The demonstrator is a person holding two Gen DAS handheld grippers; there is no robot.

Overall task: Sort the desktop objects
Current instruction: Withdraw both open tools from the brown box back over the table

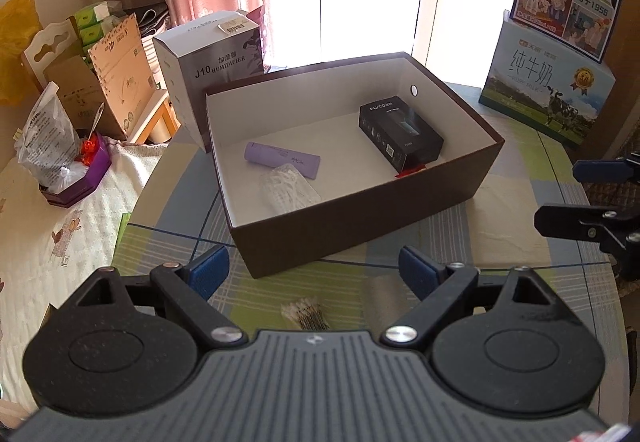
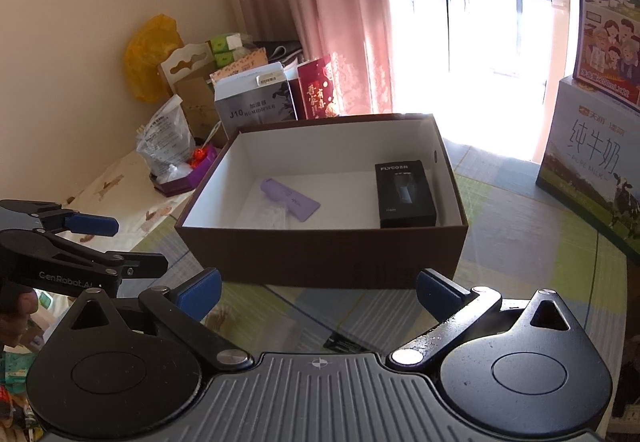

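Just before the brown box [image 1: 360, 210]: cotton swab bundle [image 1: 305, 316], probably light and loose; best pinched mid-bundle. Left gripper [image 1: 314, 272] and right gripper [image 2: 318, 292] both spread, empty.

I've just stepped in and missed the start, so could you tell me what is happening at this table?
A person is tidying small items into an open brown box using two handheld grippers. The box already holds a purple tube, a clear packet and a black carton. A bundle of cotton swabs lies on the table in front of the box, just ahead of the left gripper. Both the left and the right gripper have open jaws and hold nothing.
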